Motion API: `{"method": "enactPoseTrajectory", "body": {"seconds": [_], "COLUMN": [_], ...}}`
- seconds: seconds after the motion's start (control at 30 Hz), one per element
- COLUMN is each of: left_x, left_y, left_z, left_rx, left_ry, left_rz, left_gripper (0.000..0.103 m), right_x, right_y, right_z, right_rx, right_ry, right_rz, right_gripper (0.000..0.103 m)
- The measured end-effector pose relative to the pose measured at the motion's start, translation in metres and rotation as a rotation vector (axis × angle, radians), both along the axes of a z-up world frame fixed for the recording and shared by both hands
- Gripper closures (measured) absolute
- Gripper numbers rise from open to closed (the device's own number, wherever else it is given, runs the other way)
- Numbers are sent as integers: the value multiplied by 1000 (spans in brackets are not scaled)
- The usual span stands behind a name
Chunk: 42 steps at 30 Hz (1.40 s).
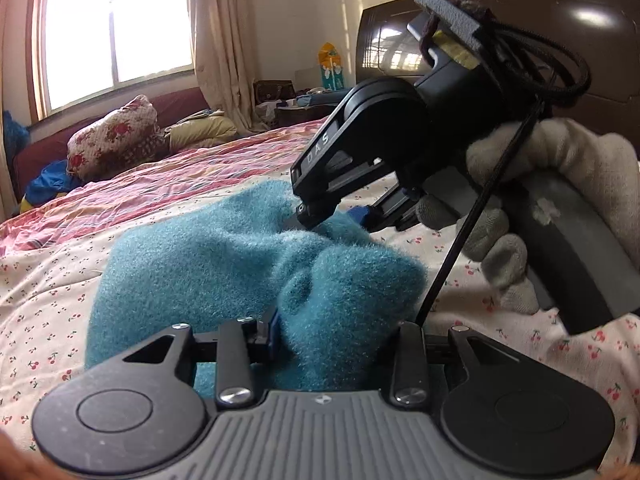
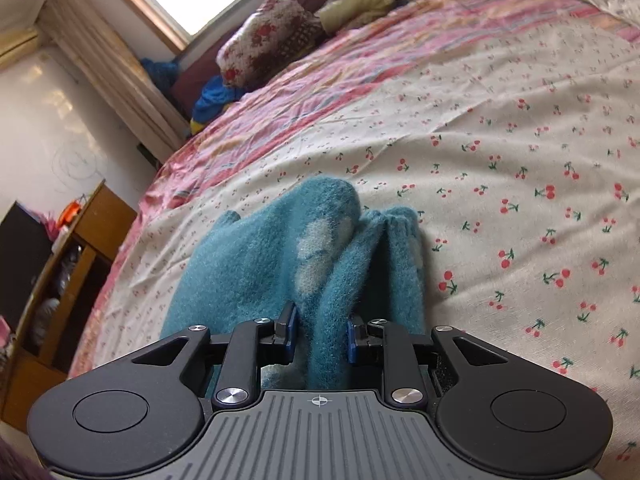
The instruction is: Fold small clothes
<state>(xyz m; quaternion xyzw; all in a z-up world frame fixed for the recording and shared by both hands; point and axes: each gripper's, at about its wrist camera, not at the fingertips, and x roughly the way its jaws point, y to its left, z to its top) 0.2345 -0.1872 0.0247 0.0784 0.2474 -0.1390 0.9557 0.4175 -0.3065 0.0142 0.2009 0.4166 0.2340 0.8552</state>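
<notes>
A fuzzy teal garment (image 1: 224, 264) with pale spots lies bunched on the cherry-print bedsheet (image 1: 40, 312). In the left wrist view my left gripper (image 1: 320, 332) has the cloth bulging between its fingers; the right finger is hidden by the fabric. My right gripper (image 1: 340, 216), held by a gloved hand (image 1: 552, 168), pinches the far edge of the garment. In the right wrist view the right gripper (image 2: 320, 340) is shut on a fold of the teal garment (image 2: 280, 256), which stretches away over the sheet (image 2: 520, 160).
A floral pillow (image 1: 116, 136) and a blue cloth (image 1: 52, 184) lie at the far side of the bed under the window. A dark headboard (image 1: 600, 40) stands at the right. A wooden shelf unit (image 2: 72, 264) stands beside the bed.
</notes>
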Motion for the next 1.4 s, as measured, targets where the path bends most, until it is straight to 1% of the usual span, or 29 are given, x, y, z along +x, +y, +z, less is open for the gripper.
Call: {"method": "enactPoseTrajectory", "body": {"seconds": [0.07, 0.13, 0.2, 0.27, 0.33, 0.4, 0.5, 0.57, 0.63, 0.7, 0.77, 0.83, 0.87, 0.9, 0.97, 1.03, 1.13, 1.2, 1.27, 1.3, 1.33, 1.37, 1.4], "left_x": [0, -2, -4, -4, -11, -19, -39, -52, -63, -68, -66, -61, -58, -56, -51, -48, -39, -31, -21, -16, -11, -7, -4], "left_y": [0, -2, -2, -1, 2, 7, 18, 25, 33, 43, 53, 62, 67, 73, 83, 91, 102, 107, 110, 111, 111, 110, 109], "left_z": [-1, -1, -1, 1, 3, 5, 9, 12, 16, 17, 16, 15, 15, 15, 17, 19, 24, 23, 20, 18, 16, 14, 14], "left_rx": [11, 17, 9, -2, -12, -20, -48, -49, -51, -66, -86, -90, -98, -114, -138, -149, -162, -168, -172, -173, -175, -177, -179], "left_ry": [-5, -10, -16, -17, -22, -19, -12, -15, -14, -5, 15, 26, 28, 28, 24, 9, -12, -15, -6, 4, 14, 23, 29], "left_rz": [-2, -3, -6, -9, -22, -30, -48, -59, -55, -42, -20, 22, 39, 53, 80, 106, 137, 155, 164, 165, 167, 169, 168], "left_gripper": [60, 56, 53, 50, 48, 48, 47, 46, 46, 46, 45, 45, 45, 45, 45, 45, 45, 44, 44, 44, 44, 44, 44], "right_x": [-2, -7, -14, -24, -34, -41, -49, -57, -66, -72, -74, -75, -75, -77, -80, -73, -54, -44, -39, -38, -40, -41, -44], "right_y": [-5, -12, -19, -23, -24, -21, -12, -7, -2, -3, -9, -12, -12, -11, -9, -7, 2, 9, 16, 19, 21, 22, 22], "right_z": [1, 4, 12, 22, 30, 34, 32, 25, 17, 5, -7, -10, -6, -1, 13, 19, 11, 3, -4, -6, -7, -6, -5], "right_rx": [8, 16, 22, 25, 41, 53, 49, 53, 8, -36, -27, -25, -25, -27, -33, -27, -20, -2, 5, 4, 6, 10, 18], "right_ry": [4, -4, -35, -68, -89, -88, -58, -33, -21, 12, 40, 43, 47, 39, -19, -41, -11, 14, 10, 4, -1, -9, -16], "right_rz": [-12, -49, -73, -76, -55, -11, 53, 96, 125, 121, 113, 106, 98, 94, 92, 77, 59, 59, 63, 58, 48, 41, 43], "right_gripper": [71, 68, 68, 66, 64, 64, 63, 63, 64, 64, 68, 69, 68, 64, 64, 59, 53, 46, 45, 45, 49, 65, 70]}}
